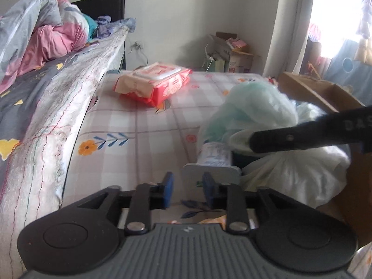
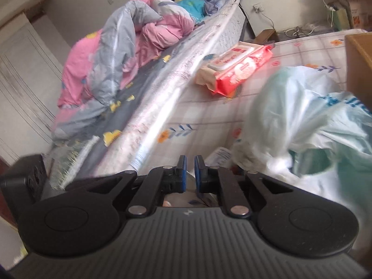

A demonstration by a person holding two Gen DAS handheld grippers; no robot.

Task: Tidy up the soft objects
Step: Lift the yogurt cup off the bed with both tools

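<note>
While both of my grippers hang low over the checked, flower-printed mattress [image 1: 144, 125], the soft things lie spread in front of them. My left gripper [image 1: 188, 191] has its blue pads partly spread; a small white packet [image 1: 215, 154] stands just past the tips, a little to the right, and I see nothing pinched between the pads. My right gripper [image 2: 190, 173] has its pads drawn nearly together with only a thin slit showing, and nothing is caught in it that I can make out.

A red pack of wet wipes [image 1: 153, 82] with a white lid lies flat on the far middle of the mattress, apart from everything else. To the right sits a heap of thin plastic bags [image 1: 253, 107], pale green over white, crumpled against a brown cardboard box [image 1: 325, 90]. In the left wrist view, a black bar [image 1: 302, 137] reaches in from the right edge across that heap; where it touches the bags is blurred.

Along the left runs a higher bed, its pale patterned side [image 1: 69, 107] just beside the mattress. On it lies a bunched pink and grey quilt [image 2: 121, 53] over a dark sheet with yellow shapes. Against the far wall stand small cartons and a paper bag [image 1: 229, 55].
</note>
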